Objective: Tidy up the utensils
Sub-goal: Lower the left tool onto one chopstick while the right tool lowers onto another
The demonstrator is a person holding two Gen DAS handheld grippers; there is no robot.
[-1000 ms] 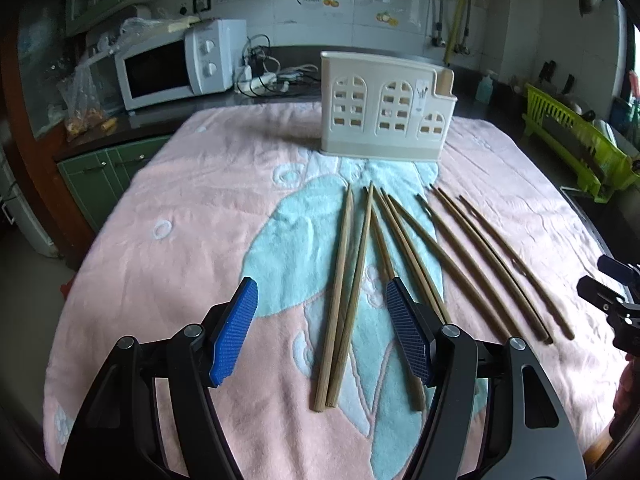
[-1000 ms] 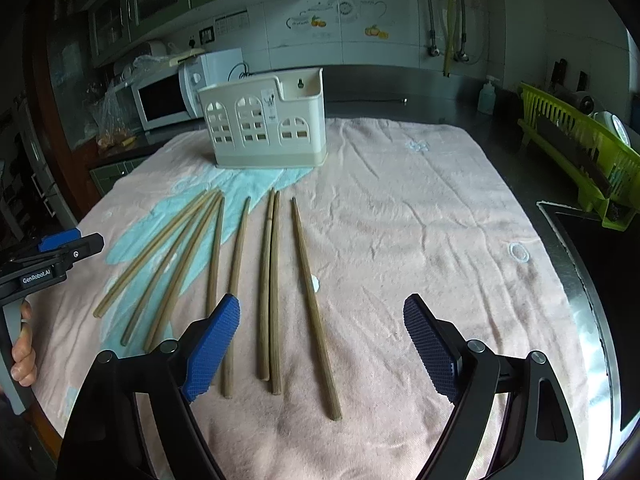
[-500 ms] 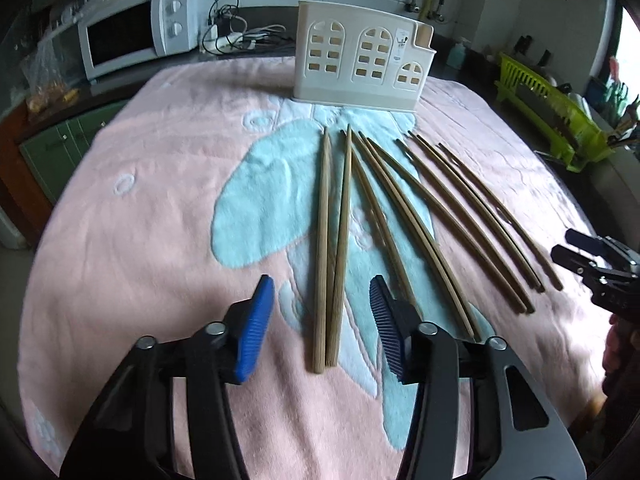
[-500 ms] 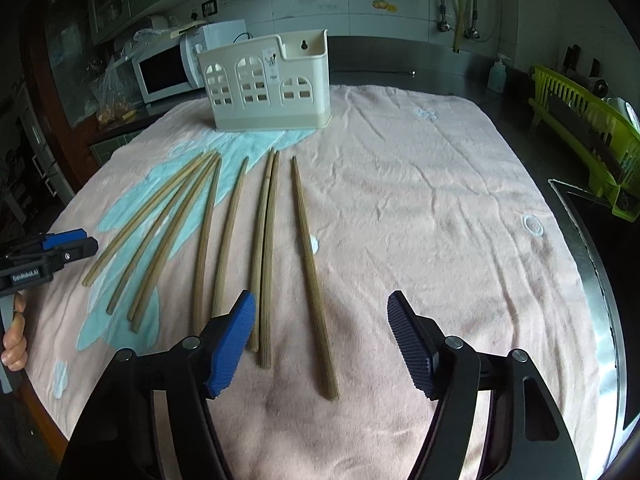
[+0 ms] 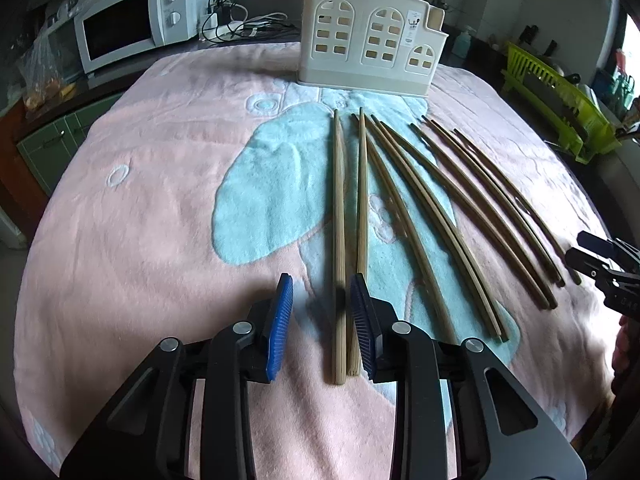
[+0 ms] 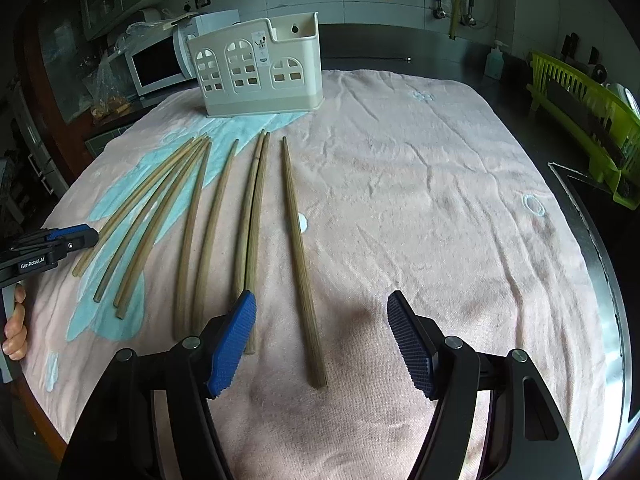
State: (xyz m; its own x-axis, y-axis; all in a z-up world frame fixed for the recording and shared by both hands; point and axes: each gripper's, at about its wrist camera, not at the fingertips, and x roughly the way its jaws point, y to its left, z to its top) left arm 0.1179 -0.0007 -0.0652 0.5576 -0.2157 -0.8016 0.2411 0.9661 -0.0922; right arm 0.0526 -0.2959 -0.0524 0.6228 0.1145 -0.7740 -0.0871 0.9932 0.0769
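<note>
Several long bamboo chopsticks (image 5: 432,200) lie fanned out on a pink and blue towel (image 5: 160,200) in front of a cream utensil holder (image 5: 370,54). My left gripper (image 5: 322,292) is open and low over the towel, its blue pads on either side of the leftmost chopstick (image 5: 339,240); the right pad rests over the one next to it. In the right wrist view my right gripper (image 6: 322,316) is open and straddles the rightmost chopstick (image 6: 300,256). The holder (image 6: 258,70) stands at the back.
A white microwave (image 5: 132,28) and cables sit behind the towel on the left. A green dish rack (image 6: 588,120) stands at the right, beside the sink edge (image 6: 592,216). The left gripper shows at the left edge of the right wrist view (image 6: 52,242).
Both grippers have moved forward and down toward the near ends of the chopsticks. The left jaws have narrowed around the leftmost chopstick. No chopstick has moved.
</note>
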